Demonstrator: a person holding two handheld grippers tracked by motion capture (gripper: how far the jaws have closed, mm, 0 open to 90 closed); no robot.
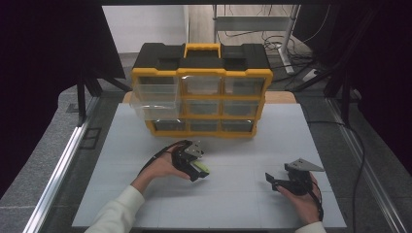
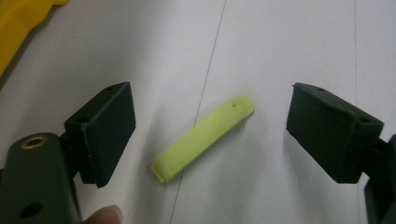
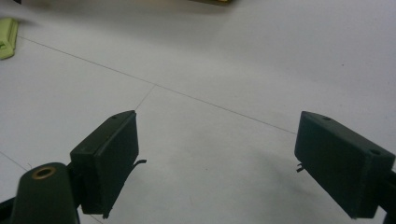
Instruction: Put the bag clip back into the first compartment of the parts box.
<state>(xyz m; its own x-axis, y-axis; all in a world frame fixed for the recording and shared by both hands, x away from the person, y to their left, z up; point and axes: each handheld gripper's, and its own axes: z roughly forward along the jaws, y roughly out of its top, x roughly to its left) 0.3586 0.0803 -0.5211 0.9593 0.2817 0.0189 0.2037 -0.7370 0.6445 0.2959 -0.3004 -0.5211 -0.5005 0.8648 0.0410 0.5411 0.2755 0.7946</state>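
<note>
I worked over one pale grey worktop (image 1: 243, 194) ruled by thin seams, with dark curtains at both sides and cables on the floor behind. One yellow-and-black organiser (image 1: 201, 90) stood at the far edge, showing nine clear drawers, its top-left drawer (image 1: 154, 92) pulled out. I held two grippers: the left gripper (image 2: 210, 135) stood open, straddling one lime-green clip (image 2: 203, 137) lying flat on the worktop; the right gripper (image 3: 217, 163) stood open over bare surface.

The lime piece (image 2: 203, 138) looks like smooth plastic; the table (image 2: 280, 46) is matt white; the box (image 1: 201, 94) is maybe shiny plastic.
</note>
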